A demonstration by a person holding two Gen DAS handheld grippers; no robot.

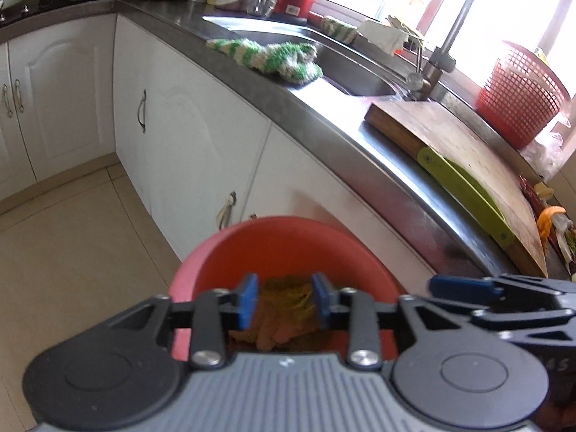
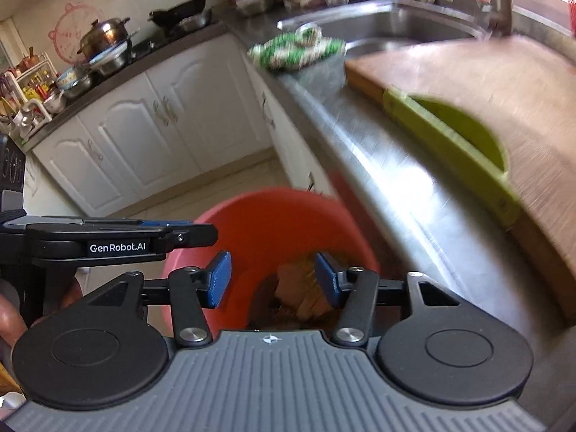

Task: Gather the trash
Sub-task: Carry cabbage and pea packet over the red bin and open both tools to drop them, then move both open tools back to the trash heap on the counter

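Step in hand, as judged: release of kitchen scraps into the red bin on the floor against the white cabinets.

- Left gripper: poised over the bin mouth, blue pads parted to a moderate gap, nothing pressed between them. Yellowish-brown vegetable scraps visible below, inside the bin.
- Right gripper: likewise over the bin, jaws parted wider, nothing gripped. Scraps seen through the gap, lying in the bin, not held.
- Both tools close side by side; in the right wrist view, left gripper body just to the left of the right one.

Procedure for a clean drop:
- Keep both sets of fingertips inside the rim line before opening fully; avoid release over the floor tiles.
- Confirm no shred clinging to a pad; if so, open wider and shake gently over the bin.
- Lift straight up, clear of the rim, to avoid tipping the bin.
- Separate the two tools on withdrawal to prevent collision.

Remaining work, as judged: more refuse at the far end of the wooden cutting board, including an orange peel-like piece; exact contents too small to tell. Steel countertop edge close to the bin; watch for contact on the way up.
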